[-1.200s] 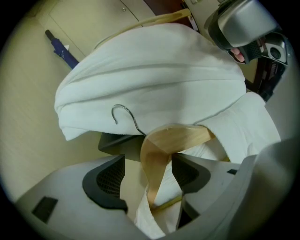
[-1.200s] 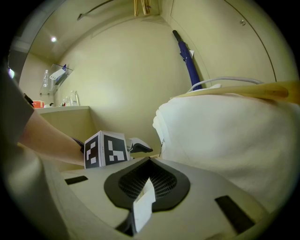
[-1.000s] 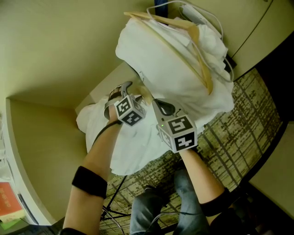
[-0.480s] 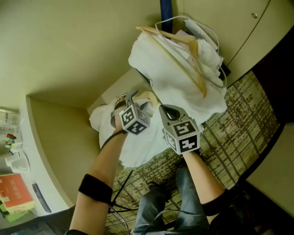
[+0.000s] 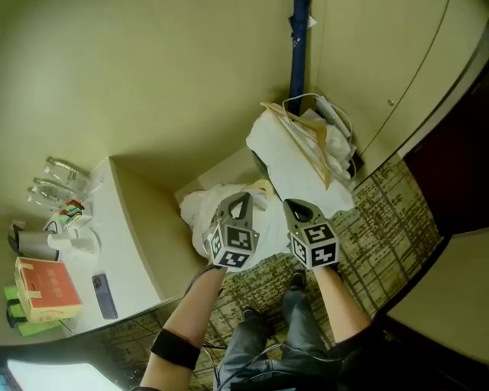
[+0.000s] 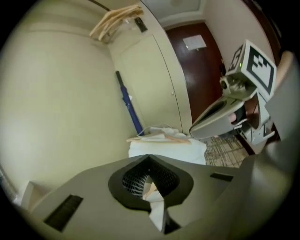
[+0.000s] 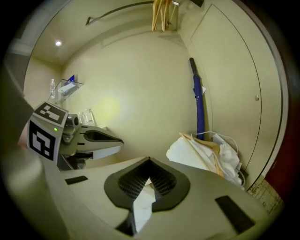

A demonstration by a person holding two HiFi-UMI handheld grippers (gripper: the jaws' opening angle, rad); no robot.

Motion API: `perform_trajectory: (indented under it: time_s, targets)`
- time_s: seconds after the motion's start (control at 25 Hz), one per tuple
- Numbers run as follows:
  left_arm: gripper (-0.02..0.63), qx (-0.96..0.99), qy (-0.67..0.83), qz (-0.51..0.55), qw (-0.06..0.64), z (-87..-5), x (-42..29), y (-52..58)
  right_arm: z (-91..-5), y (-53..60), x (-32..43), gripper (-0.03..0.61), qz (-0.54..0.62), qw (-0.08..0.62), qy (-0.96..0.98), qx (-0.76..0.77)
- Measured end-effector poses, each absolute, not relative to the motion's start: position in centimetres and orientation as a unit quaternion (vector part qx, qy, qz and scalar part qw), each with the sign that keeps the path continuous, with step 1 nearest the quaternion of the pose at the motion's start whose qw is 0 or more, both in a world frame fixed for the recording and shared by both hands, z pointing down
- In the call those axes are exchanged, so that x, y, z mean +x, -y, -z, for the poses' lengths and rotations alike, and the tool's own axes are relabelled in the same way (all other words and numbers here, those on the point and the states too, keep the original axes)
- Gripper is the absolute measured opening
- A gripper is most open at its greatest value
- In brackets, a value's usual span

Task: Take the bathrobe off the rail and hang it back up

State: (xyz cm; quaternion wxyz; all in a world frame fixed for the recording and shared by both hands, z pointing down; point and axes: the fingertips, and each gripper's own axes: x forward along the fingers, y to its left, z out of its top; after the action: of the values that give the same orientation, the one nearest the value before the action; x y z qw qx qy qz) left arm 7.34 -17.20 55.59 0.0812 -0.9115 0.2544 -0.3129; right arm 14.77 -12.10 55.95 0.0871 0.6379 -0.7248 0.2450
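The white bathrobe (image 5: 205,208) hangs in a bunch between both raised grippers, with a wooden hanger end (image 5: 263,186) showing at its top. My left gripper (image 5: 241,201) has just been closing, and its jaws now pinch white cloth (image 6: 154,199) and a sliver of wood. My right gripper (image 5: 296,208) is shut on a fold of the same robe (image 7: 142,202). The rail (image 7: 123,8) runs high overhead with spare wooden hangers (image 7: 161,14) on it. In the left gripper view the right gripper (image 6: 216,118) is alongside.
A second heap of white robes with hangers (image 5: 302,149) lies on a stand by the wardrobe door. A blue umbrella (image 5: 299,42) leans in the corner. A white counter (image 5: 114,252) at the left carries glasses, a red box and a phone. Patterned carpet (image 5: 382,221) lies below.
Both grippers have risen with the robe, side by side. The heap of robes and the floor have dropped further away, and the counter has come into view at the left.
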Motion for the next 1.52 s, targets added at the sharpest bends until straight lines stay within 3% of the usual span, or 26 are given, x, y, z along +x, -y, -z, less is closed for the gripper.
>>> perform_trajectory:
  time_s: [0.32,0.56,0.84,1.52]
  targets:
    - [0.000,-0.919,-0.336,0.208,0.008,-40.5,-1.5,12.8,-44.3,7.0,11.7,0.025,-0.191,0.083,0.742,0.638]
    - [0.000,-0.913,-0.373,0.160,-0.030,-34.2,-8.5,9.5,-38.0,1.5,9.5,0.025,-0.148,0.113,0.736,0.651]
    - [0.000,-0.896,-0.415,0.151,-0.052,-33.8,-12.4,2.9,-35.0,-4.3,10.0,0.025,-0.130,0.120,0.746,0.642]
    - [0.000,-0.848,-0.500,0.155,-0.084,-35.9,-14.7,-7.1,-37.3,-10.6,15.0,0.025,-0.143,0.111,0.769,0.614]
